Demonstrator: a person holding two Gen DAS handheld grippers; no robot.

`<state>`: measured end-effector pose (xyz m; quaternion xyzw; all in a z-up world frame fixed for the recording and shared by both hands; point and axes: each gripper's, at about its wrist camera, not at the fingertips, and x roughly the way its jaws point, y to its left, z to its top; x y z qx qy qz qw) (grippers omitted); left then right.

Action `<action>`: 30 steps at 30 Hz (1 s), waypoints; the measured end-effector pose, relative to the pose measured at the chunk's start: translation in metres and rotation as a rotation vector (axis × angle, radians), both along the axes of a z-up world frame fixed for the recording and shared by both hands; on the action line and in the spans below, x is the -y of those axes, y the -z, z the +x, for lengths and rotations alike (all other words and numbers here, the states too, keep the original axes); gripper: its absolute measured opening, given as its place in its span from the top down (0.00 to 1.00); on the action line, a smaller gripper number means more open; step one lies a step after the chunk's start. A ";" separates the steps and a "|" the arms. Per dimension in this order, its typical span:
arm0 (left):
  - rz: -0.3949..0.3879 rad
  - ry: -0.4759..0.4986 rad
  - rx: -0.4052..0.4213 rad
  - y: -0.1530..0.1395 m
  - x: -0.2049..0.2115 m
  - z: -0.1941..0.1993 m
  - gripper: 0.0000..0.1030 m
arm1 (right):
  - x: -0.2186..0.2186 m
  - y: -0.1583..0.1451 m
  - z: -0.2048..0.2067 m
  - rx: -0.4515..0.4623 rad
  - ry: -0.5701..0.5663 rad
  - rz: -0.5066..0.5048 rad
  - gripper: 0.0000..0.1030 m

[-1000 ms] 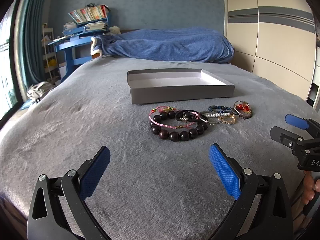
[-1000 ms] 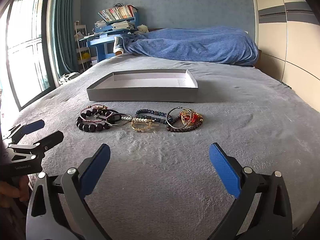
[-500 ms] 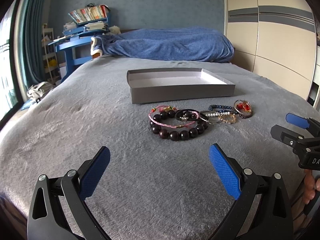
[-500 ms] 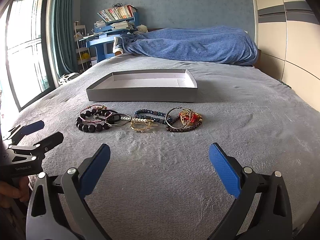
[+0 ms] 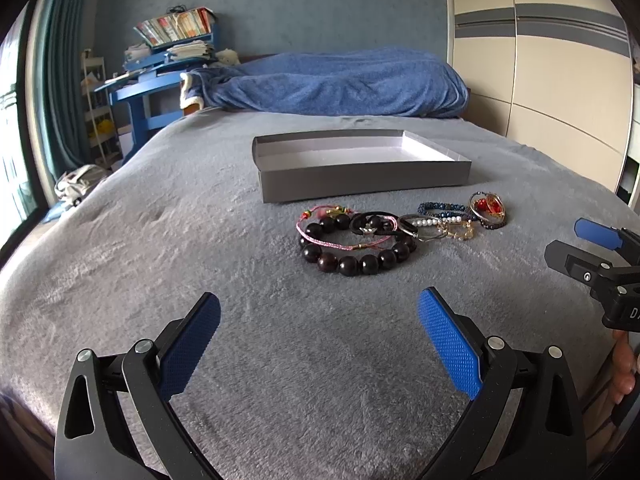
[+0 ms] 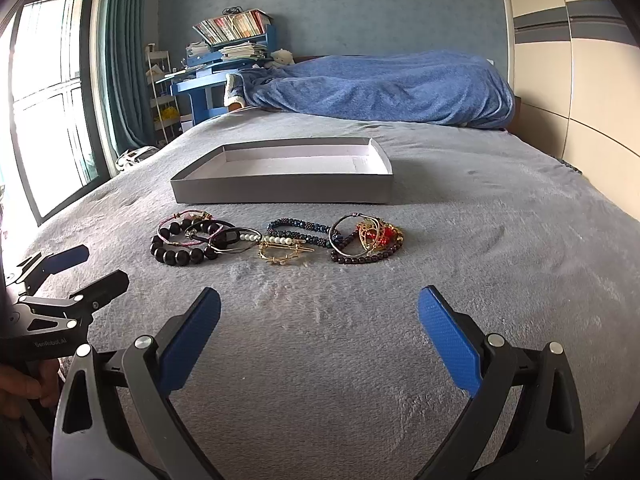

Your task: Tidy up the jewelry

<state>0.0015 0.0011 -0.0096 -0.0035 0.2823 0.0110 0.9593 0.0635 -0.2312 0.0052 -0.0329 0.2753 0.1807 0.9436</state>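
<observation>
my left gripper: jaws apart, empty | my right gripper: jaws apart, empty | bracelets in row on grey bed, just before open grey box

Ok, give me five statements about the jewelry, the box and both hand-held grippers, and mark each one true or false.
1. The grey box holds no jewelry. True.
2. The left hand-held gripper is clamped on a bracelet. False: it is open and holds nothing.
3. The dark bead bracelet lies at the left end of the row. True.
4. The jewelry lies behind the box. False: it lies in front, nearer the grippers.
5. The right hand-held gripper is open. True.
</observation>
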 end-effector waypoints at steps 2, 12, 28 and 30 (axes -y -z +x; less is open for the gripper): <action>0.001 0.002 -0.004 0.001 0.000 -0.001 0.05 | 0.000 0.000 0.000 -0.001 0.000 0.001 0.05; 0.019 0.005 -0.006 -0.002 0.004 0.002 0.05 | 0.001 0.000 0.001 -0.001 0.001 0.001 0.05; 0.037 0.034 -0.023 -0.020 0.015 0.020 0.05 | 0.010 -0.004 0.007 0.000 0.025 0.011 0.05; 0.033 0.036 -0.024 -0.023 0.016 0.023 0.05 | 0.012 -0.006 0.010 -0.010 0.035 0.011 0.05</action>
